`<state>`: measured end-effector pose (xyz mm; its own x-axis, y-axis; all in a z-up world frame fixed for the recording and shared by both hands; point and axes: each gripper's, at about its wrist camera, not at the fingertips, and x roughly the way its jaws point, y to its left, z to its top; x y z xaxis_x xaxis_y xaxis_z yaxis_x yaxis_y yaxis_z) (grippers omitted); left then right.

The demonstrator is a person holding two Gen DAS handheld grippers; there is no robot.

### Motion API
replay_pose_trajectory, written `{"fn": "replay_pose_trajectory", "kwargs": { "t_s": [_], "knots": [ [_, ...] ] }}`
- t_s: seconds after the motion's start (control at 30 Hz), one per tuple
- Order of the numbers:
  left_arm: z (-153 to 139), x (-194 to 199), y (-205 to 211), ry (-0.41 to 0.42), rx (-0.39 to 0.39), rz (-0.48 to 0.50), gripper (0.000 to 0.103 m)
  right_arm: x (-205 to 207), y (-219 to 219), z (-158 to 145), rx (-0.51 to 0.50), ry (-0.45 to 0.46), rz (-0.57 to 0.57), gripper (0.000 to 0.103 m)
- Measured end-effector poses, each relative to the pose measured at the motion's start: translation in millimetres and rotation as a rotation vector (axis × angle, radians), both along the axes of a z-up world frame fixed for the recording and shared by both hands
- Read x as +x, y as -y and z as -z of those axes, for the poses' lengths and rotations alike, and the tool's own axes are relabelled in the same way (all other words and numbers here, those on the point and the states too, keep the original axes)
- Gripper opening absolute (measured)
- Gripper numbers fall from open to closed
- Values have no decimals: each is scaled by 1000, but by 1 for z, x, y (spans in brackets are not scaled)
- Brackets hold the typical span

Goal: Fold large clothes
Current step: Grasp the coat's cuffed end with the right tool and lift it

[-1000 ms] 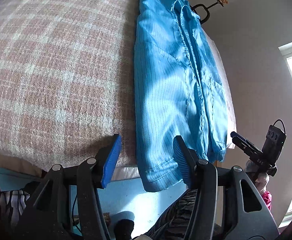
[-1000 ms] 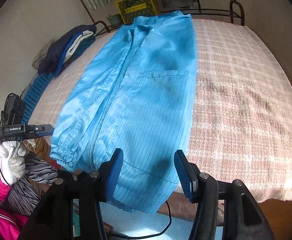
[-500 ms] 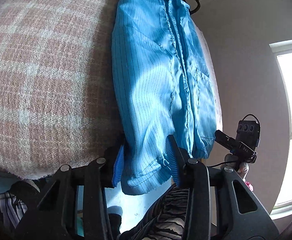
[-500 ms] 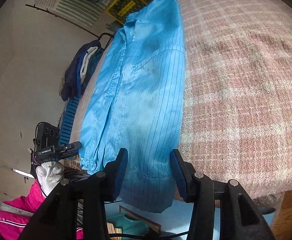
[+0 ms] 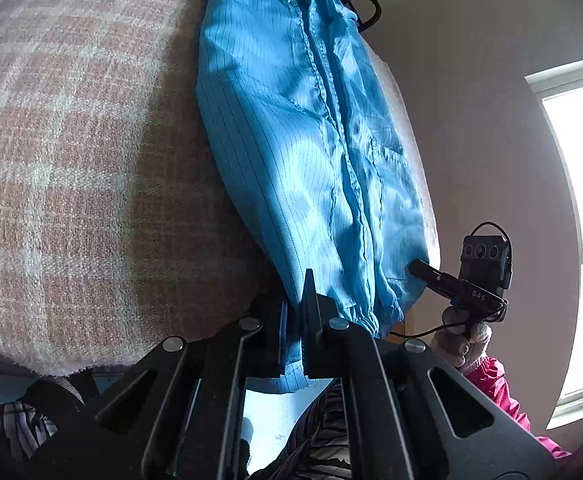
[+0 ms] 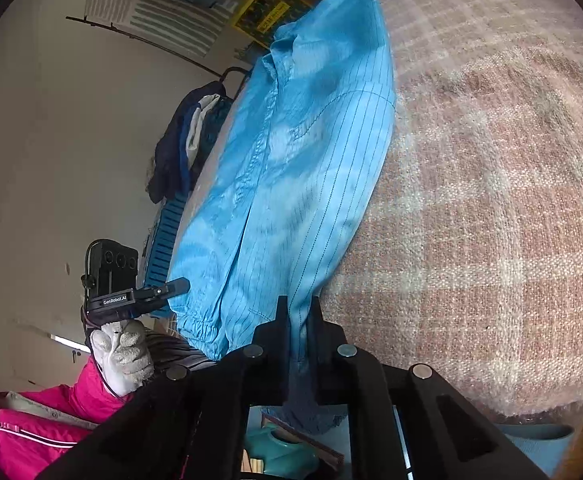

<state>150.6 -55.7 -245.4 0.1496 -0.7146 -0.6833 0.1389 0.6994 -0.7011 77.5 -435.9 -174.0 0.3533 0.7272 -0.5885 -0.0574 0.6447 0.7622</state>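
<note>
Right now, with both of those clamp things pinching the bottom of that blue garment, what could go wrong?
Both hold only the hem of the blue garment: the left gripper and the right gripper are shut on thin, smooth-looking fabric, so it might slip out when lifted. The hem hangs off the plaid bed cover, so the garment could drag or bunch instead of folding flat.

Garment (image 5: pixel 315 168): thin, smooth cloth with a slight sheen and fine dark pinstripes (elasticated cuff gathered just beside the left claw (image 5: pixel 295 320)). Blanket (image 5: pixel 91 184) beneath it: coarse, nubby woven cloth, matt, pink-and-white check. Both claws, including the right claw (image 6: pixel 297 320): matt black plastic bodies with bright metal rivets. Glove (image 6: pixel 121 354), left of the right claw: rough white knit.
</note>
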Motion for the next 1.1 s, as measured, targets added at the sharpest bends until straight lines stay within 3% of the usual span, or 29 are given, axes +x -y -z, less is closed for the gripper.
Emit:
{"fn": "replay_pose_trajectory", "kwargs": {
  "t_s": [0.23,0.4,0.63,0.8,0.93,1.1],
  "knots": [
    [-20,-2,-12,39,-30,-8,1,-2,3,-19,55,40,56,2],
    [-28,-17,-23,53,-30,13,1,-14,-19,-35,49,47,25,2],
    [-45,-29,-63,14,-70,-4,1,-37,-39,-56,114,57,28,2],
    [-70,10,-73,30,-121,-48,1,-7,-47,-84,114,117,54,2],
    [-102,56,-64,100,-102,-54,1,29,-47,-110,62,173,72,2],
    [-120,113,-47,148,-54,-65,1,74,-38,-127,-23,188,121,2]
  ]
}}
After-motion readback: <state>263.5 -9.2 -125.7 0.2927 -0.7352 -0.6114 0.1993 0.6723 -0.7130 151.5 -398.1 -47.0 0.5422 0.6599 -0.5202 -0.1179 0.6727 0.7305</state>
